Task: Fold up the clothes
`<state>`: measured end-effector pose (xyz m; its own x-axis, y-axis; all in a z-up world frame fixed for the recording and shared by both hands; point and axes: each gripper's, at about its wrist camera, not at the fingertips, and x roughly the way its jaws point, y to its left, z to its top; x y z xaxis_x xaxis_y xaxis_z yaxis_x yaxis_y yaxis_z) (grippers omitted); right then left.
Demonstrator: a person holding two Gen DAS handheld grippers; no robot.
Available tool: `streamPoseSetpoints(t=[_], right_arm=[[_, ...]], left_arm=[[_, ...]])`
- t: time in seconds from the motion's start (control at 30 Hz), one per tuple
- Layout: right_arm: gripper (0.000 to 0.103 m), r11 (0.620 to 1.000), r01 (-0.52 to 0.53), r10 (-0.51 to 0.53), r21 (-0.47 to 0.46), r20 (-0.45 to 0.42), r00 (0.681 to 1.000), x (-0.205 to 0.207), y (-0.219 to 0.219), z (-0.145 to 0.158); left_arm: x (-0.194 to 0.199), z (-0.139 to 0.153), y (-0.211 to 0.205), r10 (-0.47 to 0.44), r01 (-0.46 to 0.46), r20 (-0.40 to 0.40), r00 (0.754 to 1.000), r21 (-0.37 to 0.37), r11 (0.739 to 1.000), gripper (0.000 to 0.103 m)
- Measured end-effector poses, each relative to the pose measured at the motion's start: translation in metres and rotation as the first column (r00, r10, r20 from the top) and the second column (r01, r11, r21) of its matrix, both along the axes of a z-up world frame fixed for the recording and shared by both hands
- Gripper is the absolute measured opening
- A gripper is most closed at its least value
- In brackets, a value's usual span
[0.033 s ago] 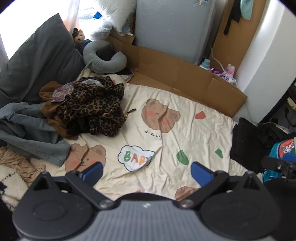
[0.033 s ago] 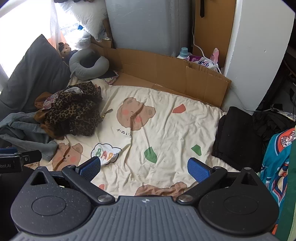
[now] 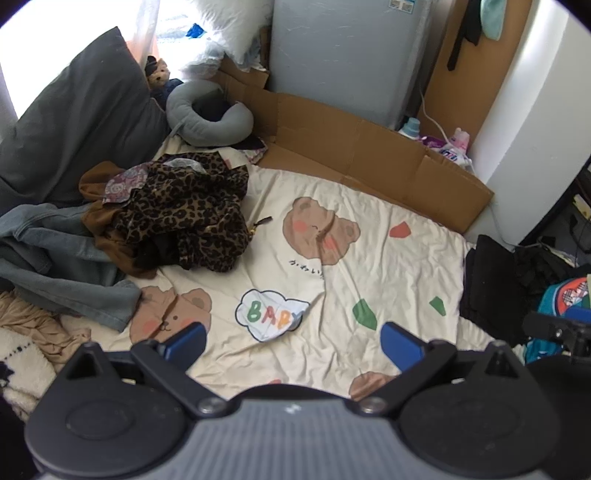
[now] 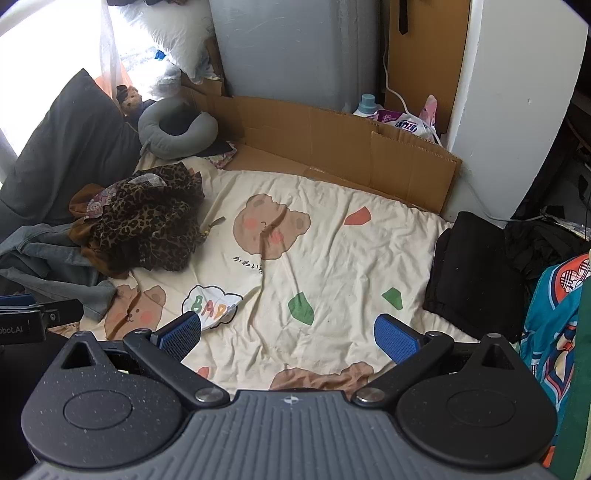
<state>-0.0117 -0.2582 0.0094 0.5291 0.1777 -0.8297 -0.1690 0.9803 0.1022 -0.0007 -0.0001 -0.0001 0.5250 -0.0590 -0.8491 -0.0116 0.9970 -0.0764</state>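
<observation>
Jaws of both the left gripper point(image 3: 293, 341) and right gripper point(image 4: 288, 332) gape wide and empty above the quilt point(image 4: 332, 258), leopard garment point(image 3: 184, 214) heaped at its left edge

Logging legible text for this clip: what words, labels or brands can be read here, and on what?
"BABY": coloured letters in a white cloud on the bedsheet, partly creased.
"obot.AI": cut-off marking on the left tongs' body, in the right wrist view.
Script under the bear print: too small.
Pouch label: blurred.
Fridge sticker: unreadable.
</observation>
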Motion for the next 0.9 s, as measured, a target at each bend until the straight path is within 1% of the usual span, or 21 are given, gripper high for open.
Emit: streamPoseSetpoints(t=[0.2, 0.33, 0.43, 0.6, 0.9], right_arm=[[0.103, 1.000, -0.013, 0.013, 0.012, -0.002, 1.000, 0.0007, 0.0018, -0.0013], [0.103, 1.000, -0.009, 0.009, 0.005, 0.005, 1.000, -0.0012, -0.0002, 0.0007], [0.103, 1.000, -0.010, 0.010, 0.001, 0.009, 1.000, -0.0015, -0.0013, 0.0000], [0.103, 1.000, -0.006, 0.006, -0.009, 0.014, 1.000, -0.0028, 0.0004, -0.0001], [0.103, 0.999, -0.013, 0.013, -0.040, 0.013, 1.000, -0.0016, 0.0034, 0.0000]], left_arm=[[-0.0038, -0.0005, -0.0004, 0.001, -0.001, 0.009, 1.000, -0.022, 1.000, 0.101], [-0.0059, -0.0008, -0.0010, 0.002, -0.001, 0.014, 1.000, -0.036, 0.999, 0.101], [-0.0018, -0.0013, -0.0026, 0.003, -0.003, -0.007, 1.000, -0.029, 1.000, 0.101], [-0.0045, -0.0010, -0.0029, 0.005, -0.005, 0.003, 1.000, -0.005, 1.000, 0.101], [-0.0029, -0.0005, 0.0014, 0.006, -0.006, -0.001, 1.000, -0.014, 1.000, 0.101]])
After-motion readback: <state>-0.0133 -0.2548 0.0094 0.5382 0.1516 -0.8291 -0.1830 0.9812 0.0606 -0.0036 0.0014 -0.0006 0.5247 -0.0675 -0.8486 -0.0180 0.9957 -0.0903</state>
